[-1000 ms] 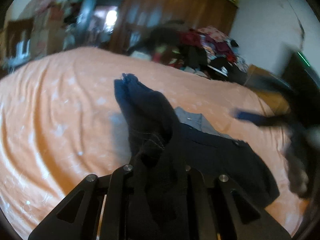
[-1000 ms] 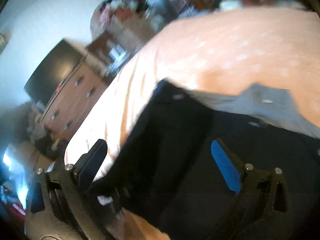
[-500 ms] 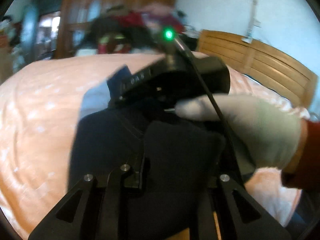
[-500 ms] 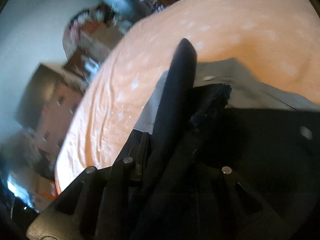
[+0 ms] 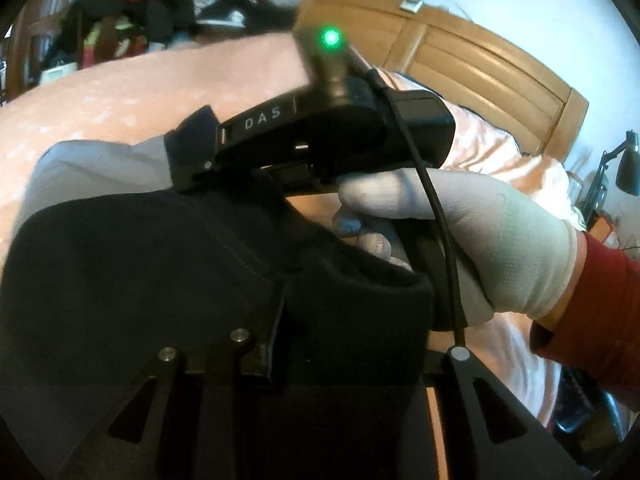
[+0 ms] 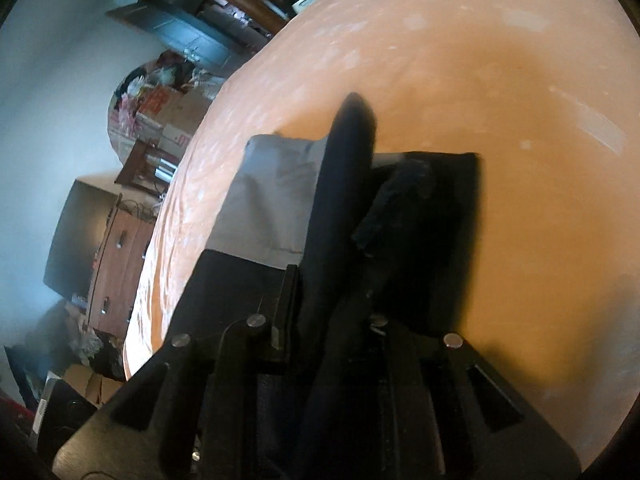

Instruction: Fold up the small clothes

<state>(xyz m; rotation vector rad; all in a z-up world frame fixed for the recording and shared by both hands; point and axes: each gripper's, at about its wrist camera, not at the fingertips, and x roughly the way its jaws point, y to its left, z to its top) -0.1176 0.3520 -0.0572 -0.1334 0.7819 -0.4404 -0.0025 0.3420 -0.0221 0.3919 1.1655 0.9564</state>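
Observation:
A small dark garment (image 5: 132,280) with a grey lining (image 5: 92,168) lies on the orange bed sheet (image 5: 120,92). My left gripper (image 5: 312,320) is shut on a fold of its dark cloth, which drapes over the fingers. Just ahead, a white-gloved hand (image 5: 480,232) holds my right gripper (image 5: 192,152), whose tip rests at the garment's far edge. In the right wrist view, the right gripper (image 6: 320,280) is shut on a raised strip of the dark garment (image 6: 344,184), beside the grey lining (image 6: 272,200).
A wooden headboard (image 5: 460,64) stands behind the bed, and a pile of clothes (image 5: 132,12) lies at the far left. A black lamp (image 5: 624,168) is at the right. Beside the bed stand a wooden dresser (image 6: 116,264) and a dark screen (image 6: 68,236).
The right gripper, open a second ago, has shut on the garment's edge. The left view has swung right, bringing the gloved hand and right gripper in close.

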